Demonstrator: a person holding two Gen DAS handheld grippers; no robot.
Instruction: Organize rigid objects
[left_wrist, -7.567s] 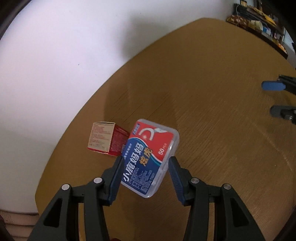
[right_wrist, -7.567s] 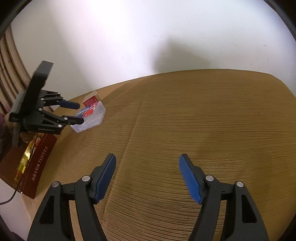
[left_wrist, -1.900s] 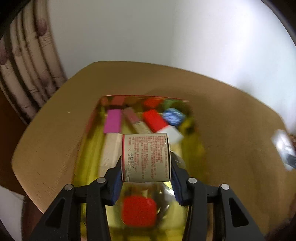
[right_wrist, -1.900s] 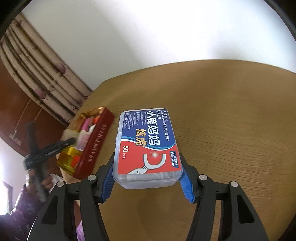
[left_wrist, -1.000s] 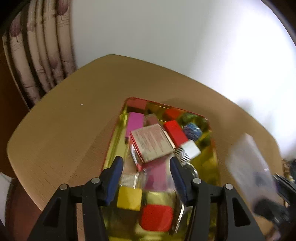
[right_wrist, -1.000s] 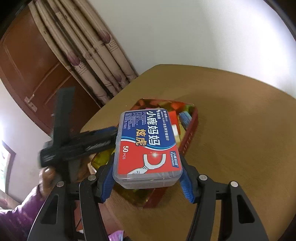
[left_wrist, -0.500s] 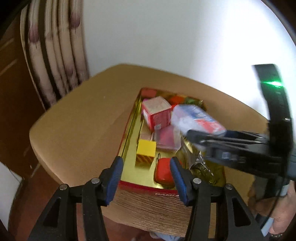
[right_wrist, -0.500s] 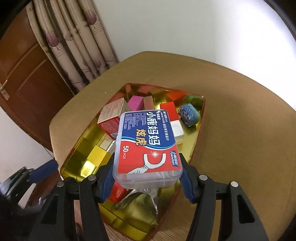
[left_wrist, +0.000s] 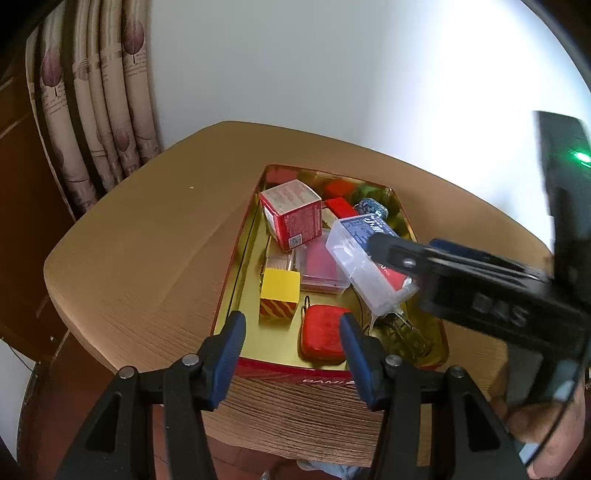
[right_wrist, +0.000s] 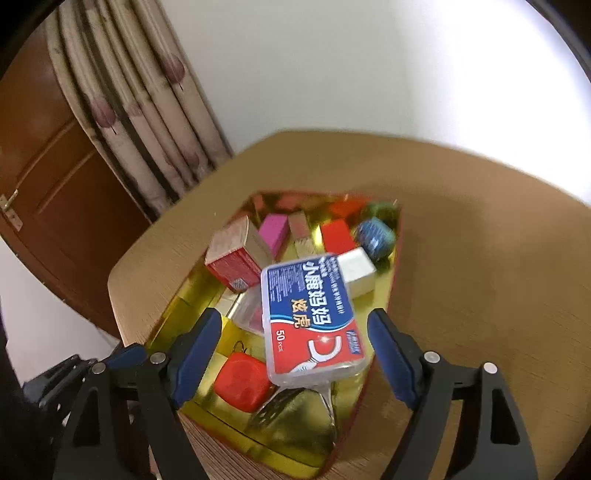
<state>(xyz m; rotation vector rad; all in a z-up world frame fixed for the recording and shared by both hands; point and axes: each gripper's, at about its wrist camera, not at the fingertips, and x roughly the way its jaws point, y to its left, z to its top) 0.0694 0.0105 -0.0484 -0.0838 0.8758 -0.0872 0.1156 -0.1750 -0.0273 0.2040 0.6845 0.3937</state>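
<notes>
The right hand-held gripper (right_wrist: 293, 347) is opening, its blue pads (right_wrist: 388, 347) clear of the floss box (right_wrist: 310, 317) — the clear box lies tilted between them, over the items in the gold tray (right_wrist: 380, 306). The left hand-held gripper (left_wrist: 291, 345) stands apart and empty above the tray's near rim. In the tray lie a red carton (left_wrist: 291, 218), a yellow block (left_wrist: 279, 295) and a red pouch (left_wrist: 323, 332). The tray rests on the wooden counter (left_wrist: 147, 251).

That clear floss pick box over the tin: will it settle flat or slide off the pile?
The floss pick box looks rigid and probably light. It is tilted, between the opening right gripper pads, over uneven items in the gold tin, so it may rock or slide. Its smooth plastic looks slippery.
</notes>
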